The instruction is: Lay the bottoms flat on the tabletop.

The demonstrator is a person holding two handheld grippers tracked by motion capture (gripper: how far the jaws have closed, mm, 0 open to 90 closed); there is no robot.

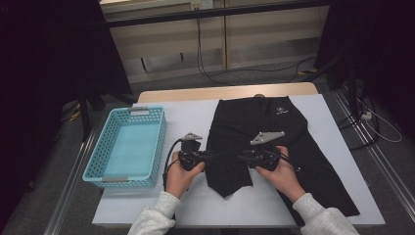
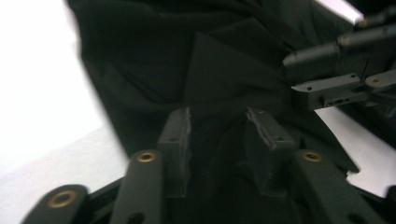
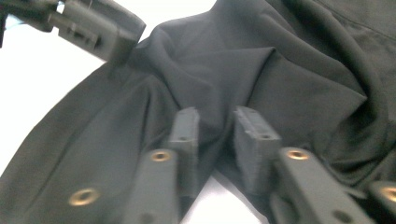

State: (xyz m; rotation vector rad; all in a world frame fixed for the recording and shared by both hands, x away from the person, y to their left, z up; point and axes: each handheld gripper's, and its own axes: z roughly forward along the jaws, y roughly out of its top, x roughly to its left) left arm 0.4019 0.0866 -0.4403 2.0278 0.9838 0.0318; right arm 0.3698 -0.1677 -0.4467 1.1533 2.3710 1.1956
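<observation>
Folding black shorts (image 1: 264, 142) at bench's (image 1: 186, 205) near edge: left tongs (image 1: 211, 157) and right tongs (image 1: 241, 157) stood apart, cloth loose between pads. Best re-grip evenly, lift together. Blue basket (image 1: 128, 147) waited beyond, left.

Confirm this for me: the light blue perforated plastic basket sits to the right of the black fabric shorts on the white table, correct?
Not quite. In the high view the light blue perforated plastic basket sits to the left of the black fabric shorts, not the right. Both do lie on the white table.
</observation>
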